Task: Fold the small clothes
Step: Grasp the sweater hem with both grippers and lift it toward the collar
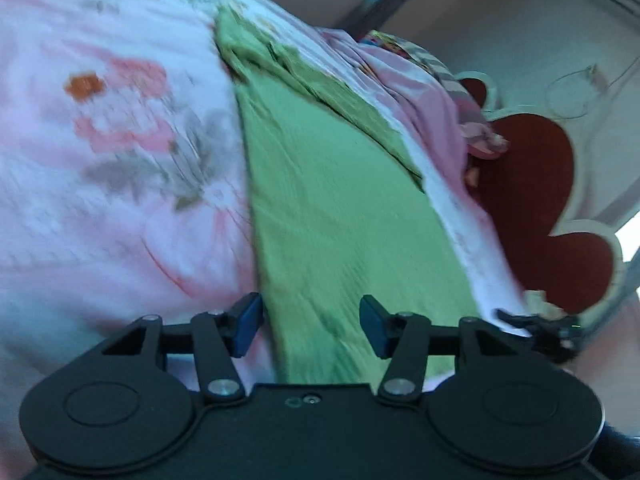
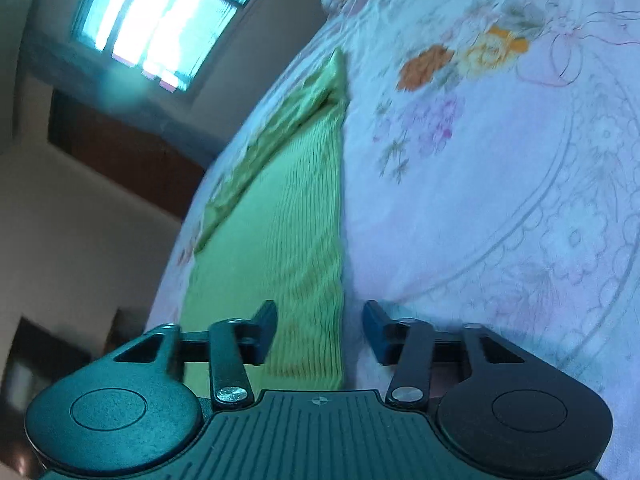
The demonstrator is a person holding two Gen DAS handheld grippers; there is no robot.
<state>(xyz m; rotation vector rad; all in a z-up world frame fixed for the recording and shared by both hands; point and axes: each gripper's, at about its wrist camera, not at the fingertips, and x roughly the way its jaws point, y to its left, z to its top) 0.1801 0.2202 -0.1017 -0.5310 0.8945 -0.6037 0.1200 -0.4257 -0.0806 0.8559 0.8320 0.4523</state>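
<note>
Cloth is the worry here: the green garment (image 1: 320, 208) lies flat as a long strip on the flowered bedsheet (image 1: 104, 152), running from the bottom centre toward the upper middle of the left wrist frame, with a crumpled end at the top. The left tool (image 1: 311, 322) has its pads apart with the near end of the garment between them, not visibly pinched. In the right wrist view the right tool (image 2: 320, 332) also stands apart, straddling the strip's right edge at lower centre. A closing pinch could likely catch the bedsheet along with the garment, or only one layer, so the fold would drag or skew. Both frames are blurred, so contact cannot be told. Pink clothes (image 1: 420, 92) at upper right might be disturbed.
</note>
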